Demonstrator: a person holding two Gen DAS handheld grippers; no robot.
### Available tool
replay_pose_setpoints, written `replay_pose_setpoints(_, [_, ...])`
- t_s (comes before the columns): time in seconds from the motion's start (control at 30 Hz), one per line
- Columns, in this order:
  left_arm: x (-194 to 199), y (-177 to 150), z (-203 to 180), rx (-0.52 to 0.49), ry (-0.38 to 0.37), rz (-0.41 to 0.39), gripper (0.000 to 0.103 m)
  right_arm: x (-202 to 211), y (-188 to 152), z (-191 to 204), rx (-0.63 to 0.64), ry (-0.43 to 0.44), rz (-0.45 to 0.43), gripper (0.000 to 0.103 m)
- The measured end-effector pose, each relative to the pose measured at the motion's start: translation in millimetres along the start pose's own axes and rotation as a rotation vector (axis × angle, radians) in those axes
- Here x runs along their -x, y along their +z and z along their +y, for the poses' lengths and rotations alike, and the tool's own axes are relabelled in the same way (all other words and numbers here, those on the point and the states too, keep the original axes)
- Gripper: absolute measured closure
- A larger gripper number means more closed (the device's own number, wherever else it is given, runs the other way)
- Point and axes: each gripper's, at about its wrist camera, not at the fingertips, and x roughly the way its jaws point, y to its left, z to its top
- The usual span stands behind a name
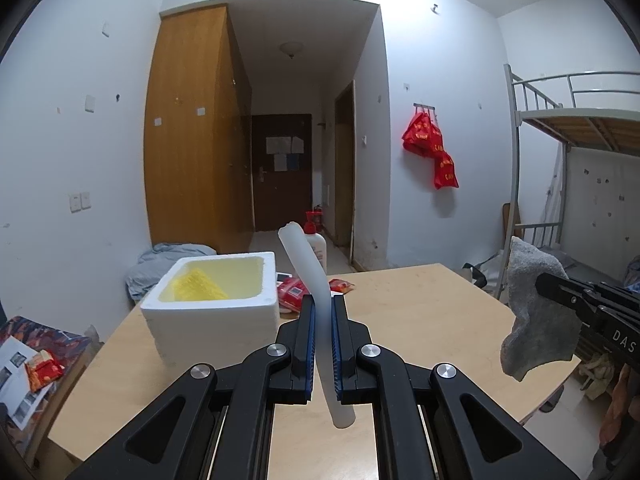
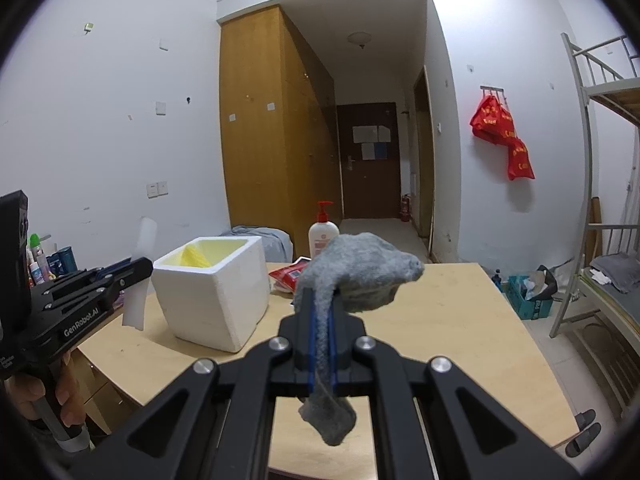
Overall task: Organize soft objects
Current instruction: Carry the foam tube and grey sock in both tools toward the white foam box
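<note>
Left hand-held gripper (image 1: 321, 312) pinching a foam strip (image 1: 308, 280), right hand-held gripper (image 2: 320, 312) pinching a grey cloth (image 2: 356, 268), both up over the surface (image 1: 420, 308). Could snag the box (image 1: 224, 304) rim, tip it, or miss entirely.
</note>
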Motion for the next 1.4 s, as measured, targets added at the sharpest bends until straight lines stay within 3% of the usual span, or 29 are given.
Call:
replay_pose_setpoints(0.37, [15.1,0.8,14.7,0.007,0.065,-0.014,0.096,-13.4,3.0,23.6,0.028,0.092,-0.007,0.096])
replay_pose_setpoints(1.03, [35.6,-7.1,76.7,0.067,0.261,-0.01,0.096,-53.3,14.6,83.1,0.097,0.303,0.007,0.096])
replay_pose_setpoints(1.4, [31.5,-6.7,84.1,0.059,0.275,-0.006,0.096,-66.7,18.9,90.9,0.112,0.336,0.024,0.096])
